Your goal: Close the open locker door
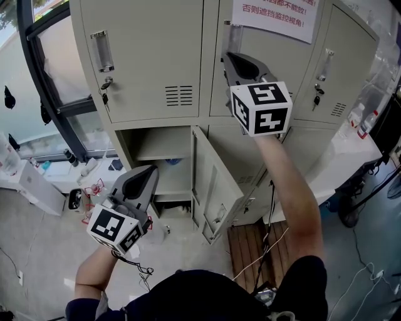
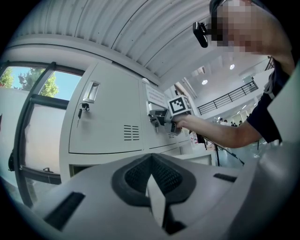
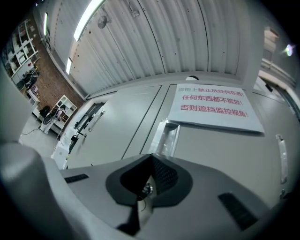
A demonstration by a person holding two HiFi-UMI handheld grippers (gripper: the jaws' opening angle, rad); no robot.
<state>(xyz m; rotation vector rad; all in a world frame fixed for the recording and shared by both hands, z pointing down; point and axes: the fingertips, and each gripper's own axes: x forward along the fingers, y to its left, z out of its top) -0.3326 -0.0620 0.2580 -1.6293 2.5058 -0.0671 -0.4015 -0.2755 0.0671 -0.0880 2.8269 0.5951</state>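
Right tool is raised to the upper middle locker, its tips against the door's left edge just under a clear label holder. Its jaws are closed together, and a round metal lock shows right at the tips in the right gripper view. Whether they pinch anything cannot be told. A white notice with red print is stuck above it. Left tool is held low, with its jaws closed and nothing between them. It points toward the open lower compartment, which has a shelf inside and something blue at the back. The open locker door belongs to the lower row. It is swung out toward the person and seen nearly edge-on, and it stands between the two tools. It lies well below the right tool and just to the right of the left tool, and neither touches it. A wooden pallet lies on the floor below the door.
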